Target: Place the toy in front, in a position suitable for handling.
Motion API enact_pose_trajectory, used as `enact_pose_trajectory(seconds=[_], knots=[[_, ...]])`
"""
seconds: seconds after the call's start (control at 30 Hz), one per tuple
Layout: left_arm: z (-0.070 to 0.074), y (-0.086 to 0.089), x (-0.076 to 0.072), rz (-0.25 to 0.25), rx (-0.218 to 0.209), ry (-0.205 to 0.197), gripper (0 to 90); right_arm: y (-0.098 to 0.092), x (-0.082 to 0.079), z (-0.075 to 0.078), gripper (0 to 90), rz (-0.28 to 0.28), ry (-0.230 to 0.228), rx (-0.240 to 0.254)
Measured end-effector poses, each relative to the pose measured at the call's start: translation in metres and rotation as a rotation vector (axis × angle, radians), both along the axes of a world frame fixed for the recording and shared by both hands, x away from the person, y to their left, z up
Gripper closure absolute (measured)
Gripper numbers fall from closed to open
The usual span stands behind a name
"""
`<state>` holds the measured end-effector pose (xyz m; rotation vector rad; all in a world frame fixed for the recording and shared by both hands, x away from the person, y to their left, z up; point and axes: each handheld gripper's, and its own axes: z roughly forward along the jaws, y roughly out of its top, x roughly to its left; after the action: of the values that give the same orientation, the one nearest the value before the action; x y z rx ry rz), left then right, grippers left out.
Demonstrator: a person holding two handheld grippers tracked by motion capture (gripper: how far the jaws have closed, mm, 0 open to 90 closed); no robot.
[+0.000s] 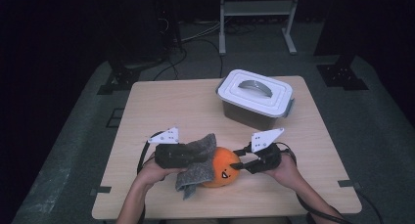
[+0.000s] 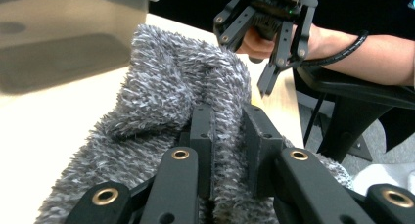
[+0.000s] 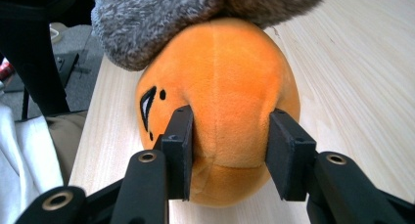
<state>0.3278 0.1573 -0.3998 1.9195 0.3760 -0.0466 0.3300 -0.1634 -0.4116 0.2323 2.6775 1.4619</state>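
Orange plush toy (image 1: 222, 167) on the counter (image 1: 161, 99), half covered by grey cloth (image 1: 198, 163).
We judge wiping under way: left claw (image 2: 226, 136) pinches the cloth over it, right claw (image 3: 230, 136) clamps the toy.

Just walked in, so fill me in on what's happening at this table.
A person works at a wooden table with a gripper in each hand. The left gripper is shut on a fuzzy grey cloth and holds it draped over an orange plush toy. The right gripper clamps the toy from the side, its pads pressing into the plush. The toy rests on the table near the front edge. Farther back stands a lidded plastic box, closed.
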Motion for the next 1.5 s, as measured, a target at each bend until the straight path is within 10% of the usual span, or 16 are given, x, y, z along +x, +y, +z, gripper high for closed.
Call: enact_pose_trajectory(seconds=[0.43,0.93,1.27,1.5], knots=[[-0.008,-0.022,-0.005,-0.093,-0.03,0.057,76.1,0.0,0.008,-0.007,27.9,-0.019,0.174,0.056],[-0.008,0.006,0.003,0.003,0.013,0.027,76.3,-0.009,0.005,-0.004,53.1,-0.025,0.06,0.013],[-0.013,-0.01,-0.002,-0.08,-0.003,0.054,76.3,-0.013,0.014,-0.005,26.2,-0.019,0.187,0.064],[-0.013,-0.017,-0.003,-0.109,-0.031,0.068,76.3,-0.002,0.012,-0.011,32.2,-0.011,0.191,0.027]])
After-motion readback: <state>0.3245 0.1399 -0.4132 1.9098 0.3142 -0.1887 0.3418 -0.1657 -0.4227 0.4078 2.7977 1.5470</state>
